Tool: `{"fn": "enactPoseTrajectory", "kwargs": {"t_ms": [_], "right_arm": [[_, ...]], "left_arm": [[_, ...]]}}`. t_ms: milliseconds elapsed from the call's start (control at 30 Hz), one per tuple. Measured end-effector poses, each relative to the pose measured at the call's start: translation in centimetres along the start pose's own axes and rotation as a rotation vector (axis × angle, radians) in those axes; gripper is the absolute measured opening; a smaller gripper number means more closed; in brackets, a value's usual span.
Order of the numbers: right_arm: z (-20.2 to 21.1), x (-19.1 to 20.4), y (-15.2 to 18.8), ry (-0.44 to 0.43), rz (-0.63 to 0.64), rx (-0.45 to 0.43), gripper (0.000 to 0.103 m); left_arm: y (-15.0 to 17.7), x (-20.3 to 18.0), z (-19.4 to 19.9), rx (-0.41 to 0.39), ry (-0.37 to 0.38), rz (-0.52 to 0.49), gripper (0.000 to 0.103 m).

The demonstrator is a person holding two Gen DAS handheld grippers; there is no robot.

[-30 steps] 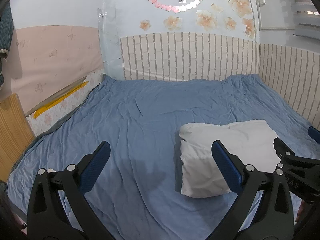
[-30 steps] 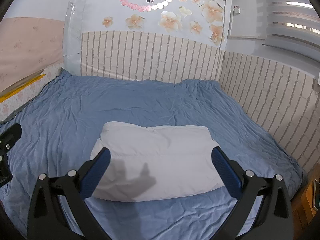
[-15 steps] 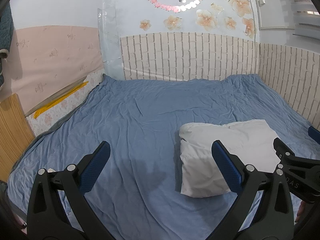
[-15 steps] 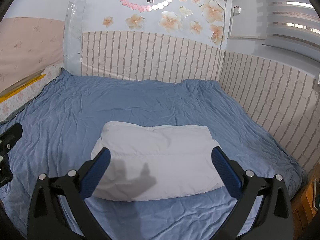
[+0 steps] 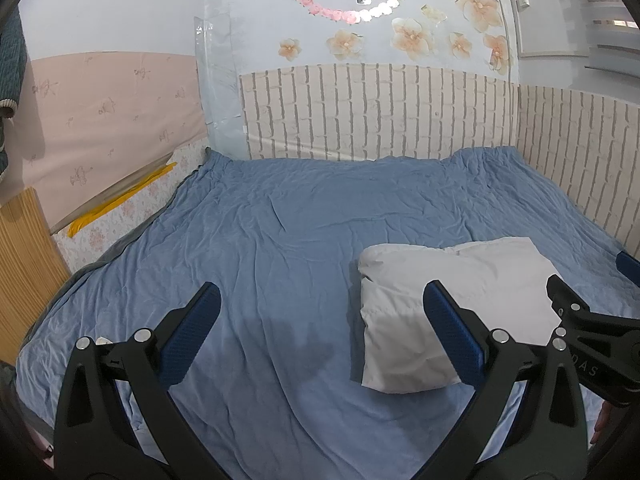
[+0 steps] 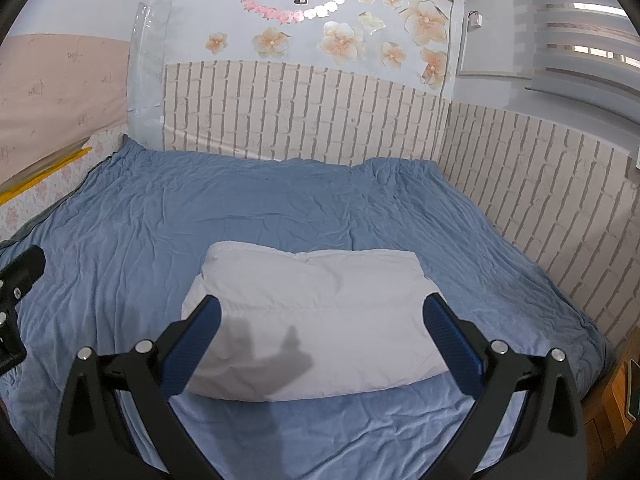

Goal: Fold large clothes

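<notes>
A white padded garment (image 6: 316, 320), folded into a thick rectangle, lies on the blue bedsheet (image 6: 240, 216); it also shows in the left wrist view (image 5: 452, 304) at the right. My right gripper (image 6: 320, 336) is open and empty, held above the near edge of the garment. My left gripper (image 5: 320, 332) is open and empty, above bare sheet to the left of the garment. The right gripper's body (image 5: 592, 344) shows at the right edge of the left wrist view.
The bed meets brick-patterned wall panels at the back (image 5: 376, 112) and the right (image 6: 540, 208). A floral mattress edge with a yellow strip (image 5: 116, 208) and a wooden board (image 5: 24, 264) are at the left. The wooden floor (image 6: 616, 404) shows at the bed's right front corner.
</notes>
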State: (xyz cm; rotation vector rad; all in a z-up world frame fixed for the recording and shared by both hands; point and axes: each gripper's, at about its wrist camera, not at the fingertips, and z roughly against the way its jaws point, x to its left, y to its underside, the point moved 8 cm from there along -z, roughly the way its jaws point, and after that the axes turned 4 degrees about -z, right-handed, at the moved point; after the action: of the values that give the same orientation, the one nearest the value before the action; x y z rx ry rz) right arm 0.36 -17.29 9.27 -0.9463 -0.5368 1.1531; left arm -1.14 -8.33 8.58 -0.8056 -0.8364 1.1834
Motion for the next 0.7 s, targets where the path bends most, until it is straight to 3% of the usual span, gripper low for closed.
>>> {"fn": "enactPoseTrajectory", "kwargs": {"t_ms": [700], "right_arm": [[-0.09,-0.13,0.23,0.001,0.002,0.003,0.101]], "left_arm": [[0.05,-0.23,0.03,0.002,-0.007,-0.01,0.1]]}}
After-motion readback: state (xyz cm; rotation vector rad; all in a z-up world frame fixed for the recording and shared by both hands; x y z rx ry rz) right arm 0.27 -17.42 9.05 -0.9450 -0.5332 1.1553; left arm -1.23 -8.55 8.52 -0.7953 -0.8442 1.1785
